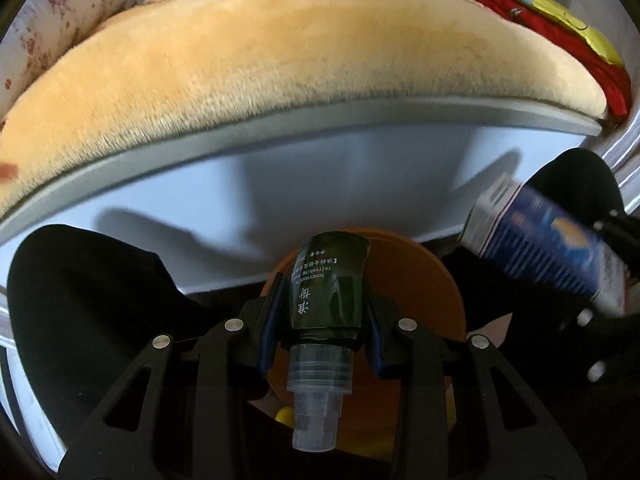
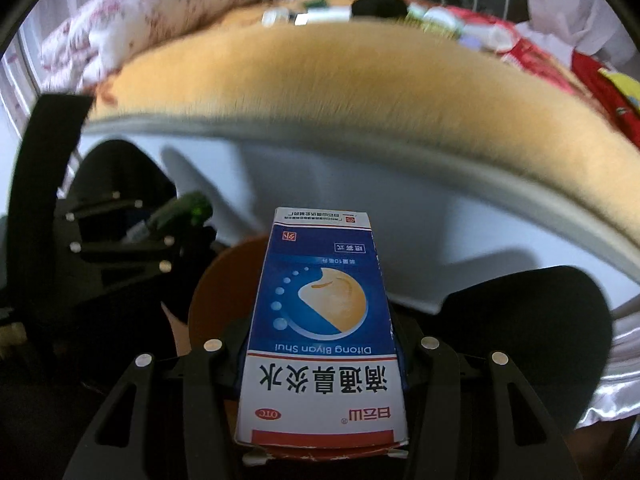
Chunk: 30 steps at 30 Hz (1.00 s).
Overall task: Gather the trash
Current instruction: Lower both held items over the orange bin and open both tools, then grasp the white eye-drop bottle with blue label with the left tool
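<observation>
My left gripper (image 1: 325, 320) is shut on a dark green spray bottle (image 1: 330, 284) with a clear cap, held over an orange bin (image 1: 420, 280). My right gripper (image 2: 322, 344) is shut on a blue and white medicine box (image 2: 322, 340), also above the orange bin (image 2: 224, 280). The box (image 1: 540, 248) and the right gripper show at the right edge of the left wrist view. The left gripper with the green bottle (image 2: 188, 208) shows at the left of the right wrist view.
A bed with an orange plush blanket (image 1: 300, 60) and a white side panel (image 1: 320, 184) stands just behind the bin. Small bottles and clutter (image 2: 360, 12) lie at the blanket's far edge. A floral quilt (image 2: 160, 16) and red cloth (image 1: 560, 40) flank it.
</observation>
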Tool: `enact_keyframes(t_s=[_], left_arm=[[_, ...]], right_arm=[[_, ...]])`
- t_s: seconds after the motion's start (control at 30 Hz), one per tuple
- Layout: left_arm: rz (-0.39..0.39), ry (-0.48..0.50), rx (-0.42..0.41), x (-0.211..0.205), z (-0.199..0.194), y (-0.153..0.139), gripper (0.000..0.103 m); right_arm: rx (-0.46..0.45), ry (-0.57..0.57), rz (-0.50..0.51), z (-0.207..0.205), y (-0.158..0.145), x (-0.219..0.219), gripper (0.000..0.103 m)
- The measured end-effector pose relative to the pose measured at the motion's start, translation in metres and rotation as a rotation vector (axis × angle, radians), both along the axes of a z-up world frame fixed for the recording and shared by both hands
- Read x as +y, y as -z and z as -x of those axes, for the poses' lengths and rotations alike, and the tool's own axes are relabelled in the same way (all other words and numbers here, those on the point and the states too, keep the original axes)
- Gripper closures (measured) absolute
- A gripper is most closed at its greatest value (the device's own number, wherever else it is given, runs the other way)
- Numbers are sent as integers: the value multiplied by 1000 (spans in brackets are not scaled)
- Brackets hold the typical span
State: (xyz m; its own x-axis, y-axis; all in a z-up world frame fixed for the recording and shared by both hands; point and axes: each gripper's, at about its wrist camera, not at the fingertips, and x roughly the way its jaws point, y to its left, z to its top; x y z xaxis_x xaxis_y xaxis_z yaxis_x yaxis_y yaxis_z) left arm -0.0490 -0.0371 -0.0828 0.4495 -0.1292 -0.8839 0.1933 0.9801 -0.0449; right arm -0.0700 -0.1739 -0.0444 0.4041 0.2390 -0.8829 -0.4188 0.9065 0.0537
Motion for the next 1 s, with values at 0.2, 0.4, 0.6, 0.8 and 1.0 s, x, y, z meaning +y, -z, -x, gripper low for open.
enact_keyframes(t_s=[0.2, 0.4, 0.6, 0.8, 1.0], left_arm=[[-12, -8, 81, 3, -12, 17, 69], [-37, -18, 127, 6, -28, 24, 42], [-33, -21, 128, 6, -30, 23, 41], [-4, -15, 37, 13, -20, -18, 41], [13, -25, -159, 32, -29, -97, 33]], right_arm=[[90, -36, 44, -11, 22, 14, 51], [131, -8, 49, -22, 31, 10, 42], [110, 28, 26, -18, 23, -5, 42], [35, 41, -7, -2, -8, -26, 42], [-44, 78, -66, -1, -41, -43, 39]])
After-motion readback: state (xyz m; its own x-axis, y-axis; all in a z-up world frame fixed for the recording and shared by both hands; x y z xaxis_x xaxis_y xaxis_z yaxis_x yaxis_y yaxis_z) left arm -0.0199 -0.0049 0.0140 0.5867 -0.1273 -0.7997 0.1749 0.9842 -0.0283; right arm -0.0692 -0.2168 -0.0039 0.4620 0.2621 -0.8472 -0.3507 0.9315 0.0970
